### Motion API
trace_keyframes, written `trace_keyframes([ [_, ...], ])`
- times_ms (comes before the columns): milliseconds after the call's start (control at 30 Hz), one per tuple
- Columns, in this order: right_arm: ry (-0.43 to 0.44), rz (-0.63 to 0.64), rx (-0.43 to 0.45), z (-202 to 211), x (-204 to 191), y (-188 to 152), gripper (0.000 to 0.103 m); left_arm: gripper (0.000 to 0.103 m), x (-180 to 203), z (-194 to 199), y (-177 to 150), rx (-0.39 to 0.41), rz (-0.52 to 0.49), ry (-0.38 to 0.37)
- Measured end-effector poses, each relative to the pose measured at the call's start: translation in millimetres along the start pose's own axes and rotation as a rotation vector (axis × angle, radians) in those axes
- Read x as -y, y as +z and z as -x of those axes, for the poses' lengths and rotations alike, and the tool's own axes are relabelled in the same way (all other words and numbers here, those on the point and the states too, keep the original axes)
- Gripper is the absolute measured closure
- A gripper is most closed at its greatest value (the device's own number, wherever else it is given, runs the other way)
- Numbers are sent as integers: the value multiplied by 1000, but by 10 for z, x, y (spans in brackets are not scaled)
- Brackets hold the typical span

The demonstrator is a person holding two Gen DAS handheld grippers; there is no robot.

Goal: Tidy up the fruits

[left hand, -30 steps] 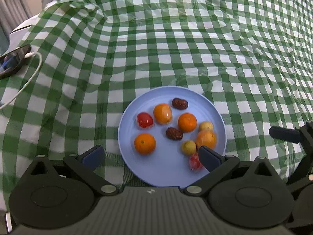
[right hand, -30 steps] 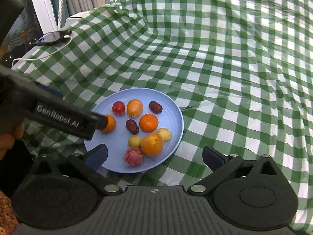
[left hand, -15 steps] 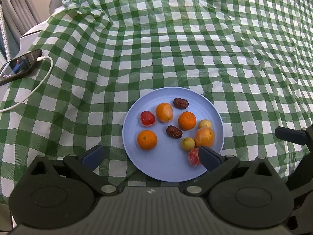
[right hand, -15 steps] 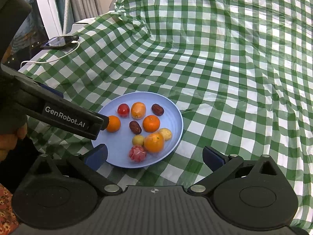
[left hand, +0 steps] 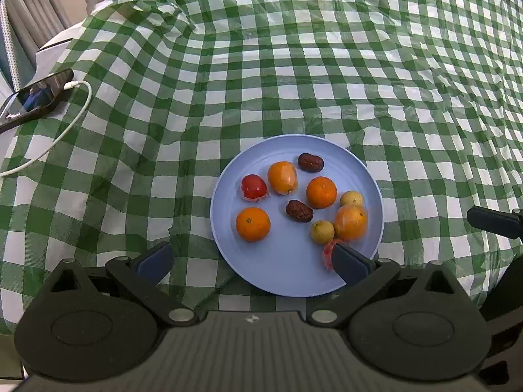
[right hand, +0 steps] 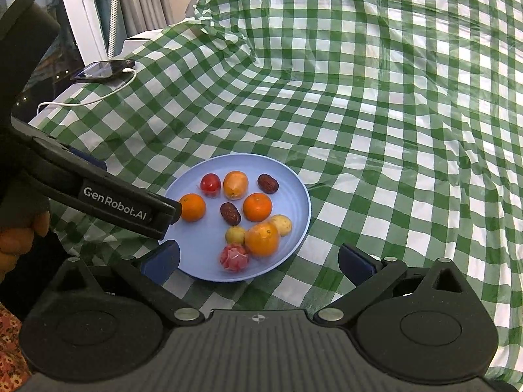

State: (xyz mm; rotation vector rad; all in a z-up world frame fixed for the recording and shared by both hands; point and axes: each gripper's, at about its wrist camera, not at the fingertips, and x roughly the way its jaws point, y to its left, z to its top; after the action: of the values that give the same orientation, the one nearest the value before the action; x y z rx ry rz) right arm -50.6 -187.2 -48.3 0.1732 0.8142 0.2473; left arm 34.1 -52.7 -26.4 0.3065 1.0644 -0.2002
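Observation:
A light blue plate (left hand: 287,277) (right hand: 300,202) lies on the green checked cloth and holds several fruits: oranges (left hand: 253,224) (right hand: 257,206), a red tomato (left hand: 253,187) (right hand: 210,183), dark dates (left hand: 299,210) (right hand: 230,213), small yellow fruits (left hand: 322,231) and a wrapped red fruit (right hand: 234,257). My left gripper (left hand: 253,263) is open and empty above the plate's near edge; its right finger hides most of the wrapped red fruit. My right gripper (right hand: 258,263) is open and empty, at the plate's near right side.
A phone (left hand: 34,98) (right hand: 103,70) with a white cable (left hand: 70,124) lies at the table's left edge. The left gripper's arm (right hand: 98,196) crosses the right wrist view at left. The cloth is creased and rises at the back.
Both grippers have drawn back and up, so the plate looks smaller and farther. Both stay open; the fruits have not moved.

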Motion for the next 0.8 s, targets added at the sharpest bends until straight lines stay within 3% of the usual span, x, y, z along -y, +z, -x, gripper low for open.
trace_keyframes([
  [800,-7,-3,-9,-18,29,10,1,0,12,-56,-28,-24,2,-1],
])
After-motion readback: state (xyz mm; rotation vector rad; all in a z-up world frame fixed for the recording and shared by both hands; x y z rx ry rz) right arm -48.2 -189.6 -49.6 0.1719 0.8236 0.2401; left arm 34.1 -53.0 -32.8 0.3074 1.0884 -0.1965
